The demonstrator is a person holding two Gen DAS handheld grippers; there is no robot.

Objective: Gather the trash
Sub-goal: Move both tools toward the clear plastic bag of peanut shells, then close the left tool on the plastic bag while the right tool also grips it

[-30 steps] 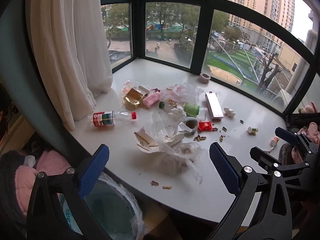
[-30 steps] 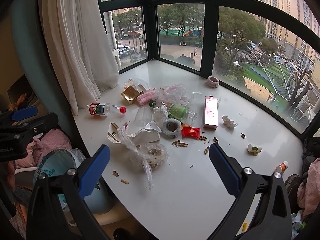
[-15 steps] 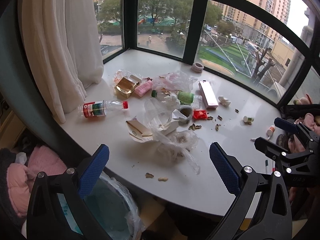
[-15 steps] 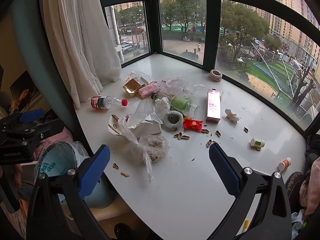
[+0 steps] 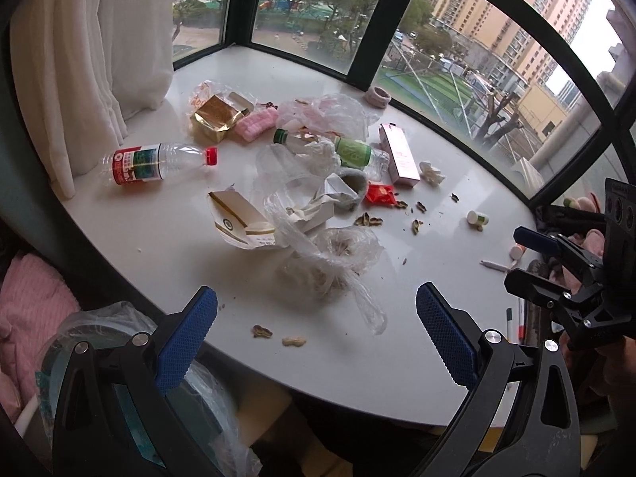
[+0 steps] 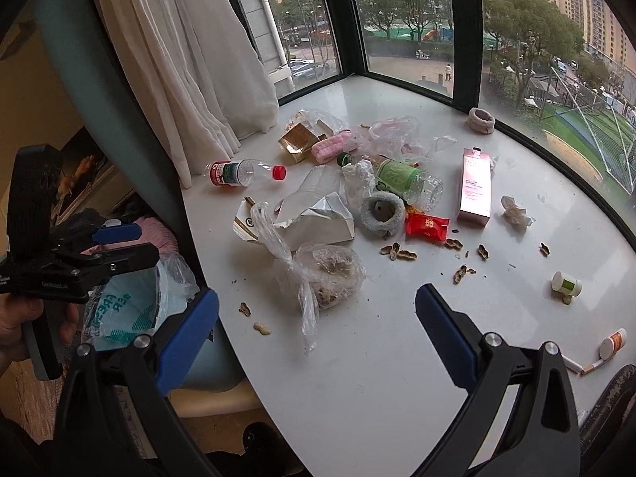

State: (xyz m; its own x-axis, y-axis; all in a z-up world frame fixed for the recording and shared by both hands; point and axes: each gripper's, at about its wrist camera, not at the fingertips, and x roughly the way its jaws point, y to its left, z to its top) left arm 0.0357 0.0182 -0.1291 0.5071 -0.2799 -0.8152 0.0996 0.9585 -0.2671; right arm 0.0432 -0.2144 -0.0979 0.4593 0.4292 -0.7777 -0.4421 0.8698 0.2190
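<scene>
**collection not yet begun: all trash on the sill**

left wrist view: the left gripper [image 5: 316,334] is released and empty, at the lower frame. the tied plastic bag [image 5: 334,262] lies at centre, the water bottle [image 5: 155,163] at left. the lined bin [image 5: 119,357] sits at lower left.

right wrist view: the right gripper [image 6: 316,330] is likewise spread and empty. peanut shells [image 6: 397,253], a red wrapper [image 6: 427,225] and a pink box [image 6: 475,187] lie at centre right. judgement: everything is left to collect.
</scene>
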